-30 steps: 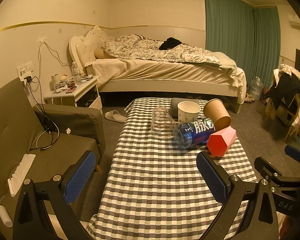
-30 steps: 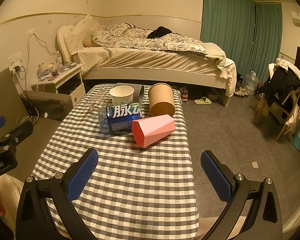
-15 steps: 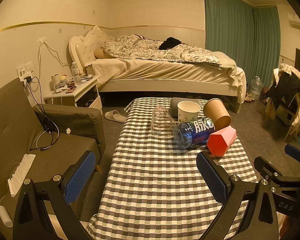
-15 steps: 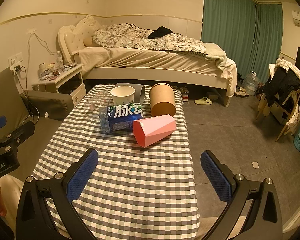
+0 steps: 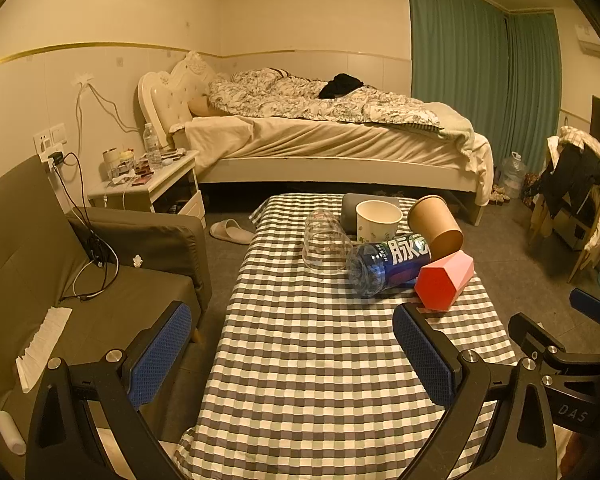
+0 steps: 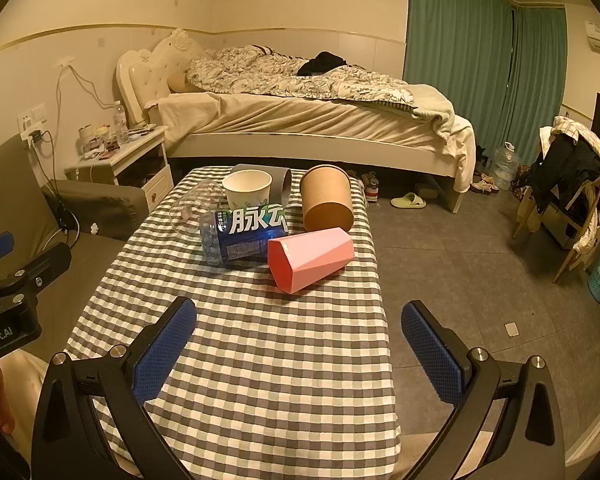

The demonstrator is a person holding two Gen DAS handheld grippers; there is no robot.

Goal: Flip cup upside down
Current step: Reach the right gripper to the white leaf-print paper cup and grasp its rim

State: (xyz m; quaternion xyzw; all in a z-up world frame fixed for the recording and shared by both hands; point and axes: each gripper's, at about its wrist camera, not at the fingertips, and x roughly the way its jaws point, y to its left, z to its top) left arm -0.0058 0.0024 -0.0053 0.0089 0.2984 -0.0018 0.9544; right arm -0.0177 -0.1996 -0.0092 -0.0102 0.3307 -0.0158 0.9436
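- Right claw (image 6: 298, 354) wide, empty, low over the checked table (image 6: 260, 360), well short of the cups
- Left claw (image 5: 292, 354) likewise wide, holding nothing
- Pink cup (image 6: 310, 258) on its side, touching the blue bottle (image 6: 244, 236): likely to roll or nudge the bottle if gripped off-centre
- Brown cup (image 6: 327, 198) close behind, easily knocked

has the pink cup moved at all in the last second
No. The pink cup lies on its side against the blue bottle, in the same spot on the checked tablecloth as before.
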